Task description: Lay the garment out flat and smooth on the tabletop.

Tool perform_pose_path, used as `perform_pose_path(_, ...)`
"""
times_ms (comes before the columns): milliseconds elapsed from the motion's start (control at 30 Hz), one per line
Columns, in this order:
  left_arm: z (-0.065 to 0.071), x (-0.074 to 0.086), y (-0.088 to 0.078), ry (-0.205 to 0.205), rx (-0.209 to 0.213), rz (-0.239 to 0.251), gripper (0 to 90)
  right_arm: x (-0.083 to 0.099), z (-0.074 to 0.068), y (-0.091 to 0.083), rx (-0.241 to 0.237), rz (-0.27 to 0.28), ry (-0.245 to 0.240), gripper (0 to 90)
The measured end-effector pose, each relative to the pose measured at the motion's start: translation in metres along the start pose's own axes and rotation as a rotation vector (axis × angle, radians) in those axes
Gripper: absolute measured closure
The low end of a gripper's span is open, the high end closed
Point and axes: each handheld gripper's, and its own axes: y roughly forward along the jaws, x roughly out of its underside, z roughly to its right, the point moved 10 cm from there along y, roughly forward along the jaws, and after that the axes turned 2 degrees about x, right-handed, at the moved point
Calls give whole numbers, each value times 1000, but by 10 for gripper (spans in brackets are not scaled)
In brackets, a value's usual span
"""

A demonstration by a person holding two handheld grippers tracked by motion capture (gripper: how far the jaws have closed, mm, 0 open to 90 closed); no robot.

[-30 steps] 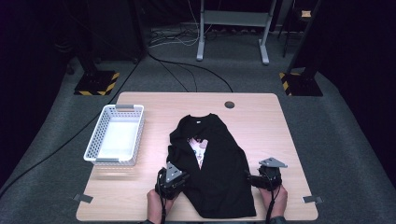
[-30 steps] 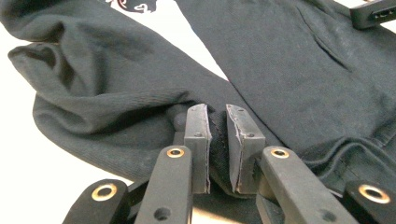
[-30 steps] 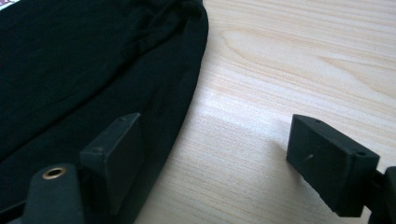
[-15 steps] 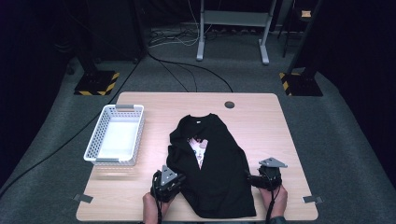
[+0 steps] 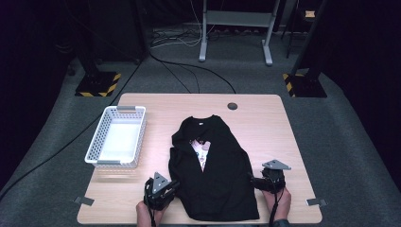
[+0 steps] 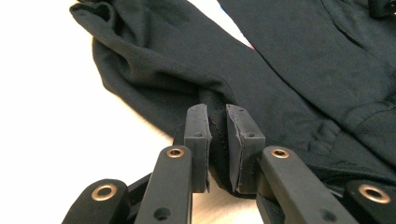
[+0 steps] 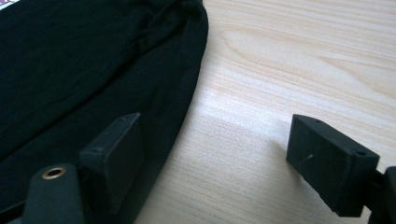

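A black garment (image 5: 213, 165) with a white printed patch lies folded lengthwise on the wooden table (image 5: 265, 118). My left gripper (image 5: 171, 186) sits at the garment's lower left edge. In the left gripper view it (image 6: 218, 140) is shut on a fold of the black fabric (image 6: 280, 70), which bunches between the pads. My right gripper (image 5: 253, 179) rests at the garment's right edge. In the right gripper view it (image 7: 219, 154) stands open, one jaw over the black cloth (image 7: 84, 70), the other over bare wood.
A white plastic basket (image 5: 117, 137) stands to the left of the garment. A round dark grommet (image 5: 232, 106) sits near the table's far edge. Tape marks (image 5: 314, 202) lie at the front corners. Cables cross the floor beyond the table.
My left gripper has slid a little toward the left and the near edge, drawing the garment's lower left edge with it. The right gripper has stayed put.
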Motion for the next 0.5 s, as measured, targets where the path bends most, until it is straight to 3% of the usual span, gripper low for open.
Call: perform_pose_path(500, 1, 1, -14, 16, -15, 8, 792, 0, 0, 0, 2, 0, 1, 178)
